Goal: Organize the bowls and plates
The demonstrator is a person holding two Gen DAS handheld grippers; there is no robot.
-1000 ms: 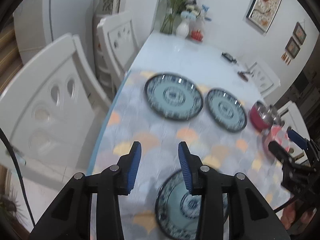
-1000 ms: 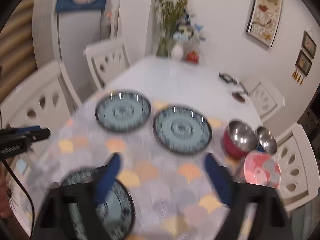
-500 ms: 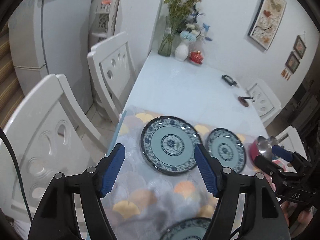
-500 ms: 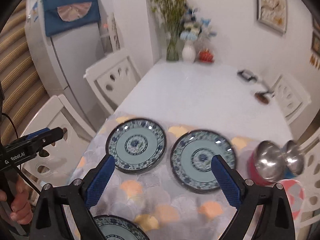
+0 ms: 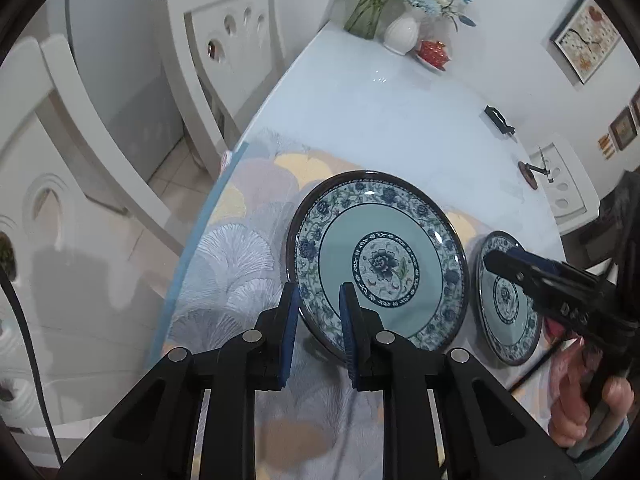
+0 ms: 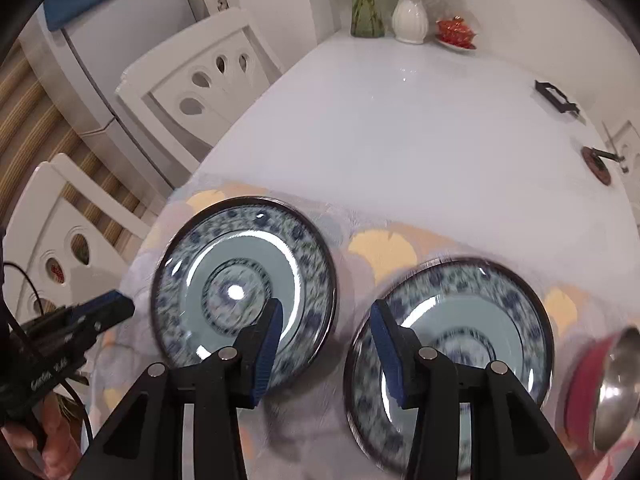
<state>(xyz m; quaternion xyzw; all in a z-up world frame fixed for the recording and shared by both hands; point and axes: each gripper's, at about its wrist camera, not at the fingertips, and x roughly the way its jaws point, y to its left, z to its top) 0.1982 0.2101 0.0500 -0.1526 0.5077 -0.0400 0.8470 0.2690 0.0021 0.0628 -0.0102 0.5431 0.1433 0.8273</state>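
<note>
On the patterned mat, the left gripper (image 5: pixel 318 300) fingers straddle a plate (image 5: pixel 380 256) rim; right gripper (image 6: pixel 326 320) spread wide.

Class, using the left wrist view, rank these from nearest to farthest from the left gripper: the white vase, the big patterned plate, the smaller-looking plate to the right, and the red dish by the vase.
1. Big patterned plate, its near rim right at the left gripper.
2. Second plate, off to the right.
3. White vase and red dish, side by side at the table's far end; too close to call.
</note>
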